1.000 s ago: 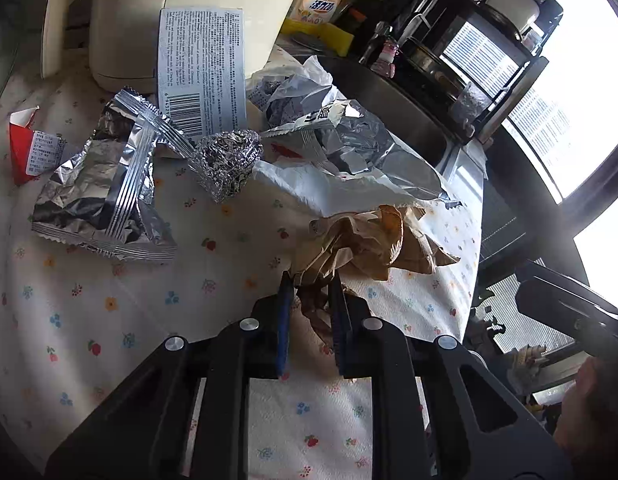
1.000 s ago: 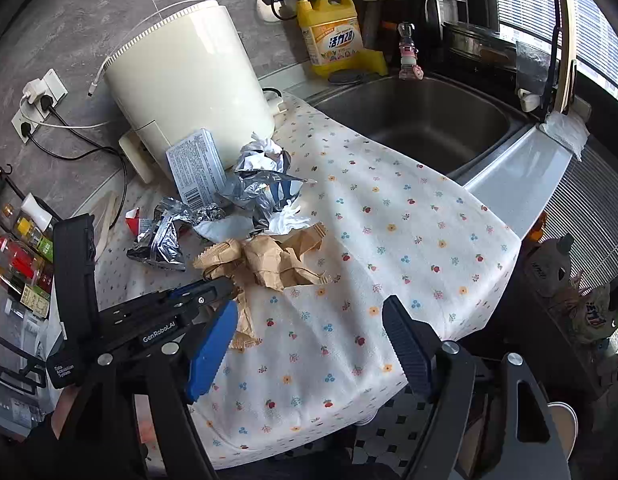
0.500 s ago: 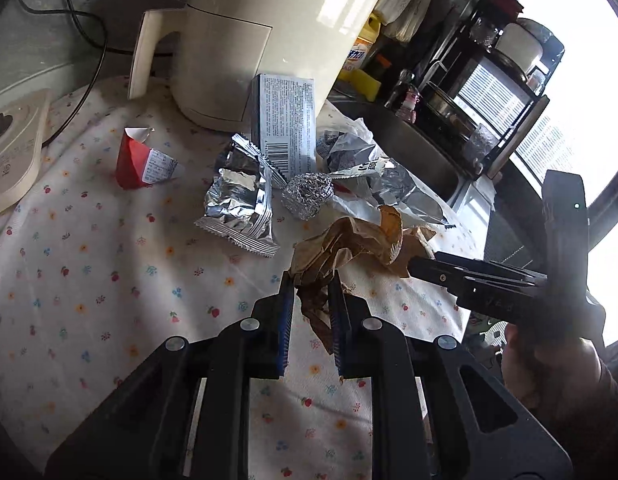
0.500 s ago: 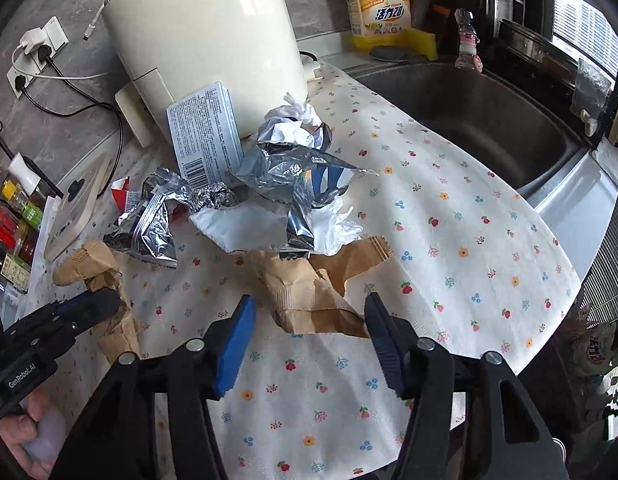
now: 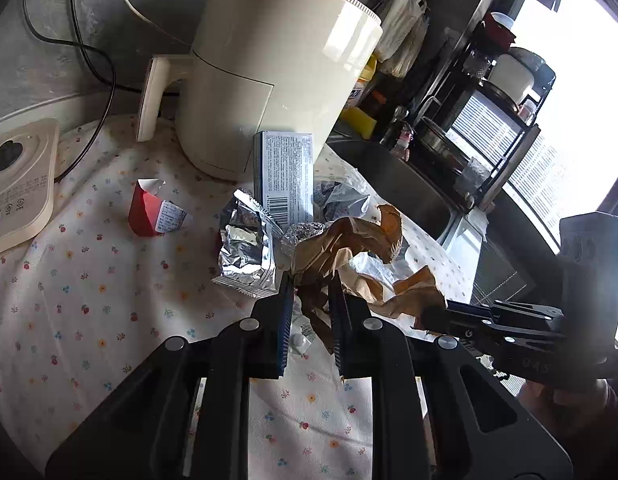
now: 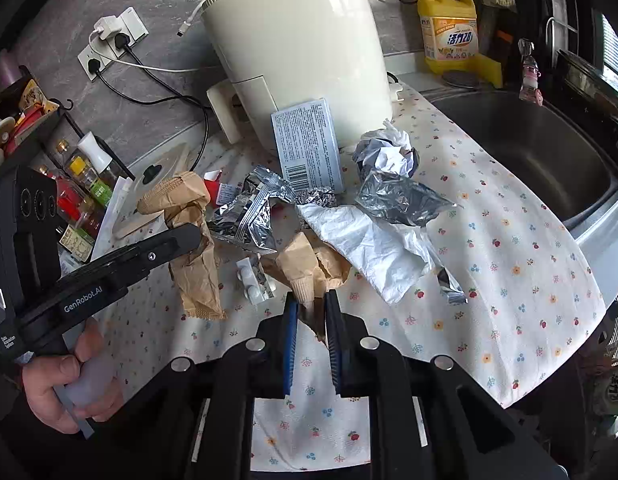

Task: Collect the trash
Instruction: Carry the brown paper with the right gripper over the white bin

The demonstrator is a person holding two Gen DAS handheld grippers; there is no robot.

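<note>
My left gripper (image 5: 311, 292) is shut on a crumpled brown paper bag (image 5: 349, 240) and holds it above the flowered cloth; from the right wrist view that gripper (image 6: 189, 236) and its bag (image 6: 189, 216) hang at the left. My right gripper (image 6: 311, 304) is closing, and its blue pads pinch a second crumpled brown paper (image 6: 305, 264) that lies on the cloth. In the left wrist view the right gripper (image 5: 429, 314) grips that paper (image 5: 413, 296) at its edge. A foil wrapper (image 5: 249, 248), a foil ball (image 5: 301, 236) and a red carton (image 5: 149, 212) lie behind.
A cream appliance (image 6: 301, 40) stands at the back with a printed box (image 6: 309, 144) leaning on it. White crumpled paper (image 6: 365, 240), a silver bag (image 6: 397, 200) and a pill blister (image 6: 253, 280) lie on the cloth. The sink (image 6: 529, 140) is to the right, a bottle rack (image 6: 77, 176) to the left.
The left gripper has risen and drawn back with its brown bag. The right gripper has come in over the cloth and its jaws have narrowed from wide onto the second brown paper.
</note>
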